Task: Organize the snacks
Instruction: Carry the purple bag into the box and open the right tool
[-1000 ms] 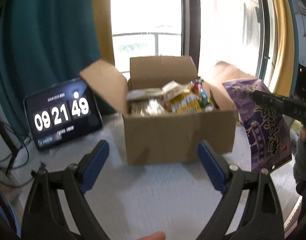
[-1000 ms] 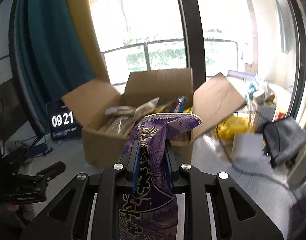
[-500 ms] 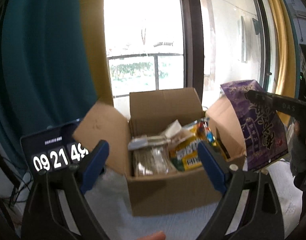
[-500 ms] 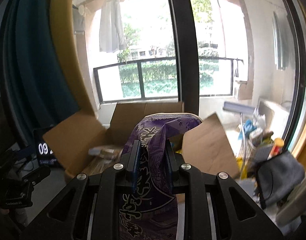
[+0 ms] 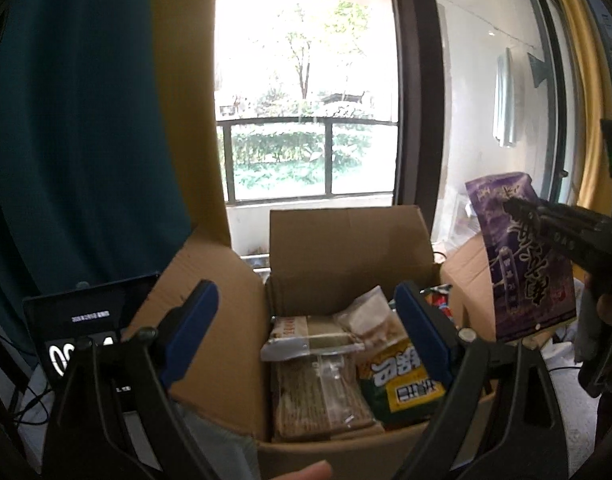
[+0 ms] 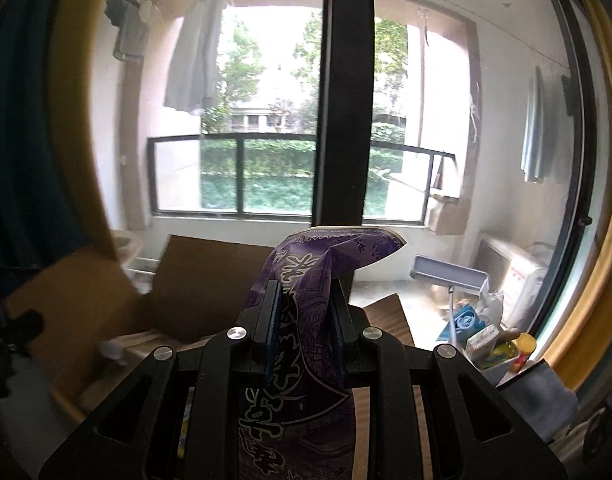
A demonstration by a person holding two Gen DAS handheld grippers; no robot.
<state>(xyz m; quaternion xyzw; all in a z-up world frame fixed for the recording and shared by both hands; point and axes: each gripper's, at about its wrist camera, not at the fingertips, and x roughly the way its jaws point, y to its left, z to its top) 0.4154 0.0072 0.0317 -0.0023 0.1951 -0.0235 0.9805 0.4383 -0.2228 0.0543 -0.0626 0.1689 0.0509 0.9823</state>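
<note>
Both hands have come up and forward since a second ago, so the cardboard box (image 5: pixel 346 256) now sits low and close under the left gripper (image 5: pixel 306 320), with the window filling the upper view. That gripper hangs wide open with nothing between its blue pads (image 5: pixel 194 320), poised over the near edge of the box.

Just past it lie the packets already inside: a brown ridged pack (image 5: pixel 318 396), a green and yellow bag (image 5: pixel 402 380) and a clear-wrapped one (image 5: pixel 310 334) across the top, crammed together.

To the right, held above the box's right flap (image 5: pixel 466 272), the right gripper (image 6: pixel 302 332) is clamped on the purple snack bag (image 6: pixel 306 360). The pads pinch only a narrow fold, and the bag's top flops over beyond them.

From where I stand, the risk is the bag slipping or twisting in that slim pinch, or catching the upright flap on the way in. The box looks full, so it may perch on top and slide out.

Further back, the clock tablet (image 5: pixel 86 320) stands left of the box.
</note>
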